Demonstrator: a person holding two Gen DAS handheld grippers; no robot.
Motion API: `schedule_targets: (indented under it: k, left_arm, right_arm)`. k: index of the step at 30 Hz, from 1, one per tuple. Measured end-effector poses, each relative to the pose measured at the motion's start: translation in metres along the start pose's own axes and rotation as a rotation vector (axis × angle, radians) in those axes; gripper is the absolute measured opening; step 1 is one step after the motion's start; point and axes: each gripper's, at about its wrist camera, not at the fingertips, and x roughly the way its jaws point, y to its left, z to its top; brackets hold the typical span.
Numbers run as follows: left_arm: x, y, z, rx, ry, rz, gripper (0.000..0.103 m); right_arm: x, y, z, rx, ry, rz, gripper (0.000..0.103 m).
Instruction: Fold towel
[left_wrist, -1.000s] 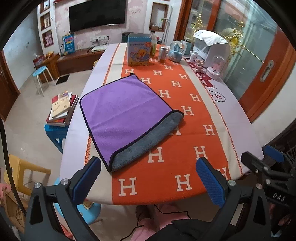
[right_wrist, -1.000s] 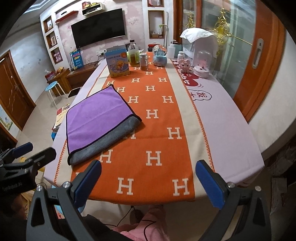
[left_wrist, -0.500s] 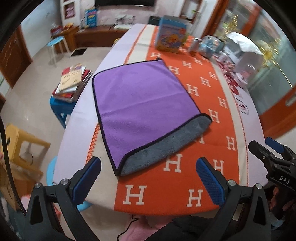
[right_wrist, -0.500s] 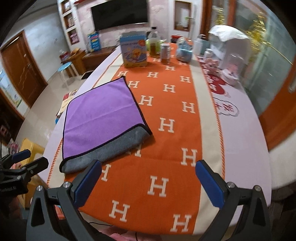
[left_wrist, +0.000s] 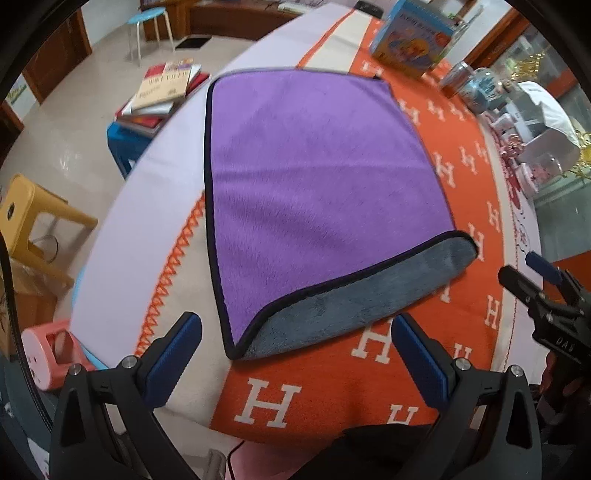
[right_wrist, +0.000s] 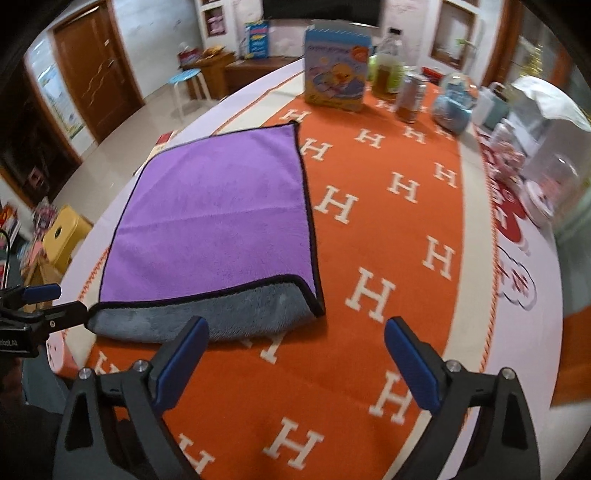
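Towel (left_wrist: 317, 184) lies flat just ahead, grey near edge crosswise. My left gripper (left_wrist: 295, 354) is nearer its corner. Both it and my right gripper (right_wrist: 295, 350) gape wide, empty.

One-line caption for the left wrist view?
Open left gripper nears the half-folded purple towel on the orange tablecloth.

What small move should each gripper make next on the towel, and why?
Probably lower both to the near corners: the towel lies flat, folded once, grey layer showing, and the left gripper and right gripper hang open above that near edge, holding nothing.
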Motion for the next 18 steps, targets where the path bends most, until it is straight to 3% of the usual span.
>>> schedule_targets:
  k: [10,18]
  left_arm:
    - [0.044,0.017,-0.003,-0.124,0.082,0.034,0.098]
    - [0.052,0.013,-0.008,-0.147,0.099,0.032,0.092]
  right_arm:
    - [0.053,-0.005,0.012,-0.062,0.109,0.064,0.084]
    - [0.073,-0.006,0.014,-0.087,0.142,0.112,0.055]
